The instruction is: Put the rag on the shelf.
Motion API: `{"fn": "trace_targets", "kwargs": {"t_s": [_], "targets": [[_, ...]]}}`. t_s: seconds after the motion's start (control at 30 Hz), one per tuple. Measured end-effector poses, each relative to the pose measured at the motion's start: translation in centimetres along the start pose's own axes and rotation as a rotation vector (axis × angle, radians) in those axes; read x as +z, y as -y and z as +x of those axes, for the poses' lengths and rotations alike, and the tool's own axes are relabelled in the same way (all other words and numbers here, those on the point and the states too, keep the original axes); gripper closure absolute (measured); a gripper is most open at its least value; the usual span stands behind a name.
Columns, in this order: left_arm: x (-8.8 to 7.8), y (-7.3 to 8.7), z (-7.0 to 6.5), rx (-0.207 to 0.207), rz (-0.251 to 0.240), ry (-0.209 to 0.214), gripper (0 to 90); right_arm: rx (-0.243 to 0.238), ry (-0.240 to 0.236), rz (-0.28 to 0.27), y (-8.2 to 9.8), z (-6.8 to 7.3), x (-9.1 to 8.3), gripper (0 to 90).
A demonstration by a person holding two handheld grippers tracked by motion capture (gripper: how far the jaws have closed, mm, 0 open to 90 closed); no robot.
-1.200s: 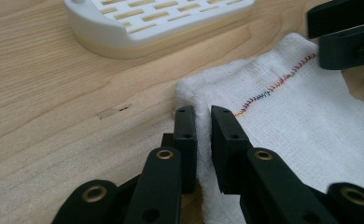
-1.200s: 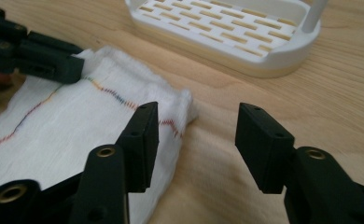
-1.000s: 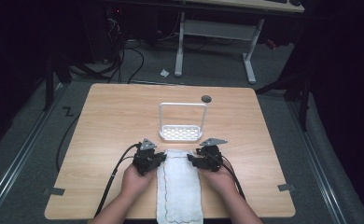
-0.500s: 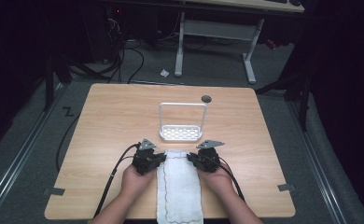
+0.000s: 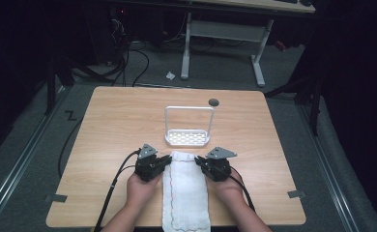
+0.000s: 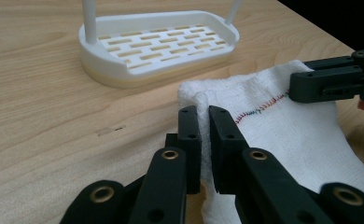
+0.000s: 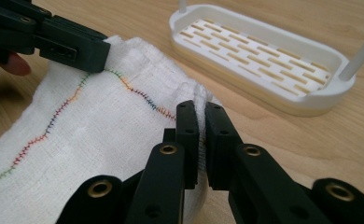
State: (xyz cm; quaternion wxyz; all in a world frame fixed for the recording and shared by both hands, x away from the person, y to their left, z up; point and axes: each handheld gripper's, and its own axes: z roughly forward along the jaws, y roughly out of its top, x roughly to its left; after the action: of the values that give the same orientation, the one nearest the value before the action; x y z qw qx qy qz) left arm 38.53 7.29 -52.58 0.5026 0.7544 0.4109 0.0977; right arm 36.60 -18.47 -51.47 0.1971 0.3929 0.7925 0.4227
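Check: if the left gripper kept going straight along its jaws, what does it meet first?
Probably the white rack. The left gripper is shut on the towel's far corner, and its jaws aim over bare table at the rack's base. Depth is unclear; it might pass just right of it.

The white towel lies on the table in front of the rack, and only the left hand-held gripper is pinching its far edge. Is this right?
Not quite: both pinch it. The right gripper view shows the right hand-held gripper shut on the white towel, and the left hand-held gripper grips it too. The rack stands beyond.
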Motion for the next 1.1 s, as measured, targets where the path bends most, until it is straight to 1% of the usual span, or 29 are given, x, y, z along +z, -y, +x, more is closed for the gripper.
{"fn": "trace_targets", "kwargs": {"t_s": [0.07,0.1,0.2,0.3,0.4,0.43,0.53,0.6,0.63,0.7,0.77,0.83,0.93,0.97,1.0,1.1], "targets": [[-0.1,-0.1,-0.1,-0.002,-0.008,0.003,83.9,0.002,0.006,-0.018,-0.1,0.0,-0.4,85.8],[-0.4,-0.4,-0.3,-0.003,-0.026,0.01,83.9,0.007,0.008,-0.027,-0.2,0.0,-0.6,85.9],[-0.7,-0.9,-0.4,0.003,-0.049,0.017,83.9,0.004,0.015,-0.059,-0.4,0.0,-1.1,85.8],[-1.1,-1.6,-0.5,0.005,-0.084,0.022,84.0,0.005,0.019,-0.085,-1.0,-0.1,-1.6,85.9],[-1.5,-2.6,-0.7,0.012,-0.118,0.027,84.0,0.007,0.024,-0.124,-1.7,-0.1,-2.3,85.9],[-1.5,-3.0,-0.8,0.018,-0.123,0.029,84.1,0.007,0.026,-0.135,-2.0,-0.1,-2.5,85.9],[-1.9,-4.2,-1.2,0.052,-0.142,0.025,84.0,-0.003,0.043,-0.17,-2.9,0.0,-3.1,85.8],[-2.2,-4.9,-1.4,0.067,-0.158,0.023,84.0,0.0,0.049,-0.188,-3.4,-0.1,-3.5,85.8],[-2.4,-5.3,-1.5,0.071,-0.165,0.023,84.0,0.004,0.051,-0.196,-3.7,-0.1,-3.7,85.8],[-2.7,-6.1,-1.7,0.083,-0.183,0.025,84.1,0.0,0.057,-0.221,-4.5,-0.2,-4.2,85.8],[-3.2,-6.8,-2.0,0.095,-0.198,0.022,84.1,-0.006,0.057,-0.233,-5.1,-0.3,-4.6,85.8],[-3.6,-7.5,-2.2,0.098,-0.218,0.025,84.1,-0.011,0.059,-0.251,-5.9,-0.3,-5.2,85.8],[-4.3,-8.4,-2.6,0.108,-0.247,0.024,84.1,-0.026,0.068,-0.272,-6.8,-0.1,-6.0,85.8],[-4.3,-8.4,-2.6,0.108,-0.247,0.024,84.1,-0.026,0.068,-0.272,-6.8,-0.1,-6.0,85.8],[-4.8,-9.0,-3.0,0.118,-0.269,0.023,84.2,-0.034,0.074,-0.297,-7.6,0.0,-6.6,85.8],[-5.3,-9.8,-3.4,0.129,-0.29,0.026,84.1,-0.041,0.08,-0.32,-8.4,0.0,-7.3,85.8]]}}
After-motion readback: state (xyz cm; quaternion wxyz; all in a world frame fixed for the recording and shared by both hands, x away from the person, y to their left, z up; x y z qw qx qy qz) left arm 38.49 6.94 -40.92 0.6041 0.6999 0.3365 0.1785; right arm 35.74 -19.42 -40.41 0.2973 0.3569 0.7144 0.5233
